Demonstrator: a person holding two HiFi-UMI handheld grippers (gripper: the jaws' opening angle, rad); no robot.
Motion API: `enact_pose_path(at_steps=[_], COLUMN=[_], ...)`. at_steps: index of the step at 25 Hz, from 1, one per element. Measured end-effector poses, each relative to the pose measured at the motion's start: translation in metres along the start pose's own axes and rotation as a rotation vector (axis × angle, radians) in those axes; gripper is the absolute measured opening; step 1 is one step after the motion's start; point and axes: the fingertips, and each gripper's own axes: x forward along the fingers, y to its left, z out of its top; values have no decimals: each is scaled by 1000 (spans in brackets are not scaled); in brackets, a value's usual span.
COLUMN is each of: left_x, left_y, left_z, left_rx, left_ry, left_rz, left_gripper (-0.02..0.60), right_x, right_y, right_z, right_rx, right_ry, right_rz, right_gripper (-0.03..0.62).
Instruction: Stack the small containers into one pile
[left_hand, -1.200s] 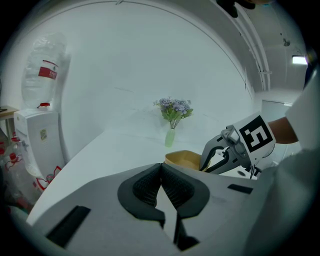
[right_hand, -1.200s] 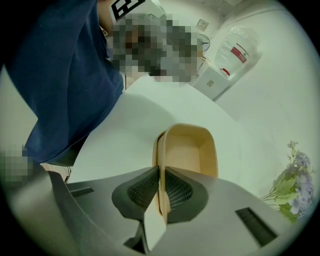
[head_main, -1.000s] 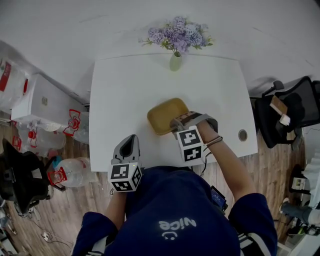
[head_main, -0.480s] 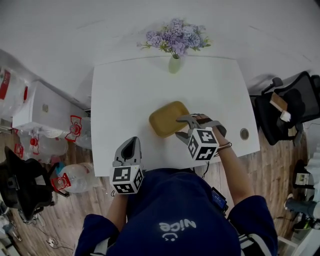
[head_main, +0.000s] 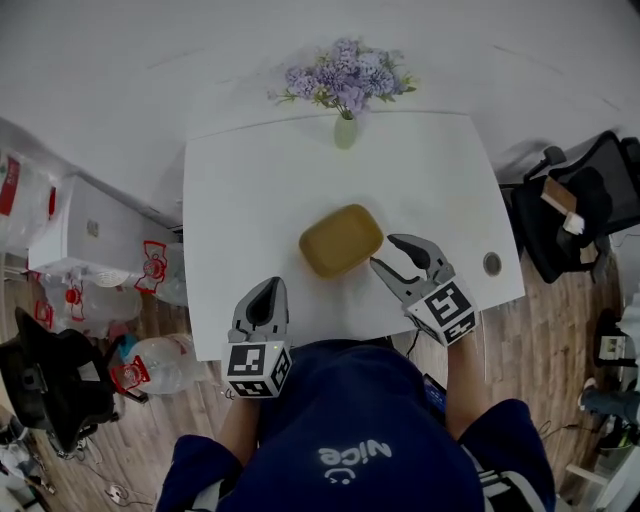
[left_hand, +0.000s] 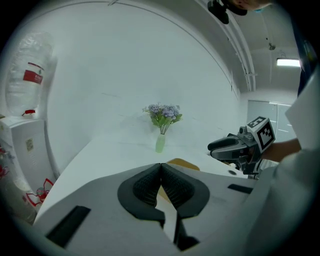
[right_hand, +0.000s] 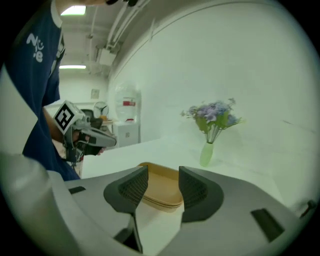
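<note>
Right claw (head_main: 385, 250) has drawn back rightward off the tan containers (head_main: 340, 240), its jaws just opened wide and empty. These lie nested centrally on the table (head_main: 250, 180). Left claw (head_main: 267, 285) is closed, empty, at the near edge.

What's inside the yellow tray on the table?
The tan rounded plastic tray looks empty inside; only its bare floor shows. Stacked rim lines hint at another tray nested beneath it, but that one is covered.
</note>
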Motion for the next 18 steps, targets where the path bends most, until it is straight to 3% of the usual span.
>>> enact_pose_path(at_steps=[5,12,18], left_x=[2,5,4], left_y=[-3,-7,-1], left_z=[3,6,9], left_rx=[14,22,5], left_ry=[-12,-33,-53], left_rz=[-12,-4,13], left_gripper=[18,18,18], right_x=[-30,-66,-76], right_y=[-17,-33,-38], right_z=[-2,-28,-32], right_rx=[157,281,303], right_ry=[-128,-179,-202], right_rz=[-160,-355,-348], right_gripper=[176,176,176])
